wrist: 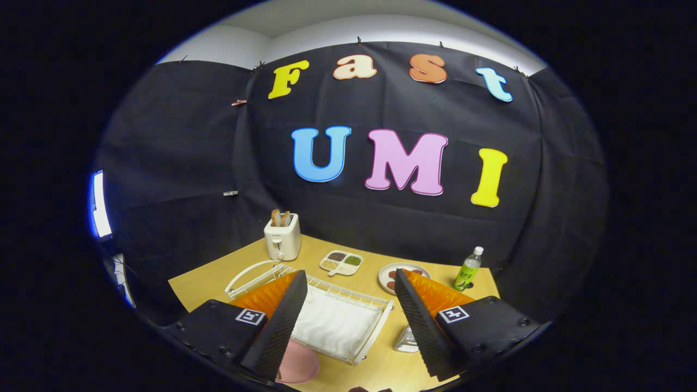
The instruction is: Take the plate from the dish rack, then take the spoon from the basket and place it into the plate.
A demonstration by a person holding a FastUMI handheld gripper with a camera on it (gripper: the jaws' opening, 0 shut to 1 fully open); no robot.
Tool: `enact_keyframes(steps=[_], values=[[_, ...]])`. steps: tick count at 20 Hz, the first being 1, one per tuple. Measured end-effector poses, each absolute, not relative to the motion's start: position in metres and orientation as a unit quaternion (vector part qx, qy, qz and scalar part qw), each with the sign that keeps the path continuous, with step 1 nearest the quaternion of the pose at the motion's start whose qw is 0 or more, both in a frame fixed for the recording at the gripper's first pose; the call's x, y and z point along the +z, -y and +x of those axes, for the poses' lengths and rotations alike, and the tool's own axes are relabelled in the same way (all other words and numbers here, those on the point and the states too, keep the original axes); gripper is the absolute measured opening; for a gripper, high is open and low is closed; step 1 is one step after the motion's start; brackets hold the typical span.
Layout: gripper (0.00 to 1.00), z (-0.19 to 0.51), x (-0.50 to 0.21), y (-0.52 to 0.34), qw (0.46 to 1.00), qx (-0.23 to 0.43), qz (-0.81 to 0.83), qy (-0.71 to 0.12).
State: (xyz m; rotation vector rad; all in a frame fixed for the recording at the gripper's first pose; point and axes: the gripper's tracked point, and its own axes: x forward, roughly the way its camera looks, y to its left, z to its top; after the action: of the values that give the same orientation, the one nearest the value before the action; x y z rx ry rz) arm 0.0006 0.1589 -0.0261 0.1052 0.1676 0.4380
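Pink round plate (299, 366) beside the white wire dish rack (348, 321) looks stiff, slick; pinch its rim, your jaws spread

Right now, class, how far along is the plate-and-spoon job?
Apparently done: the pink plate lies on the table beside the white dish rack, not in it. In hand: nothing; the hand-held gripper hangs open above the rack. Left: fetching the spoon; I cannot make out spoon or basket clearly.

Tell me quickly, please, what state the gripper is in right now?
Gripper: open, holding nothing; its fingers hang spread above the white dish rack, with the pink plate by the left finger.
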Motion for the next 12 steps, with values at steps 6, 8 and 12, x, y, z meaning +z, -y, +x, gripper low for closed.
enact_keyframes(steps=[6, 8, 12], values=[[0.98, 0.001, 0.021, -0.097, 0.980, 0.189, 0.058, -0.035], [0.98, 0.001, 0.026, -0.084, 0.981, 0.185, 0.058, -0.026], [0.99, 0.002, 0.019, -0.071, 0.978, 0.197, 0.061, -0.028]])
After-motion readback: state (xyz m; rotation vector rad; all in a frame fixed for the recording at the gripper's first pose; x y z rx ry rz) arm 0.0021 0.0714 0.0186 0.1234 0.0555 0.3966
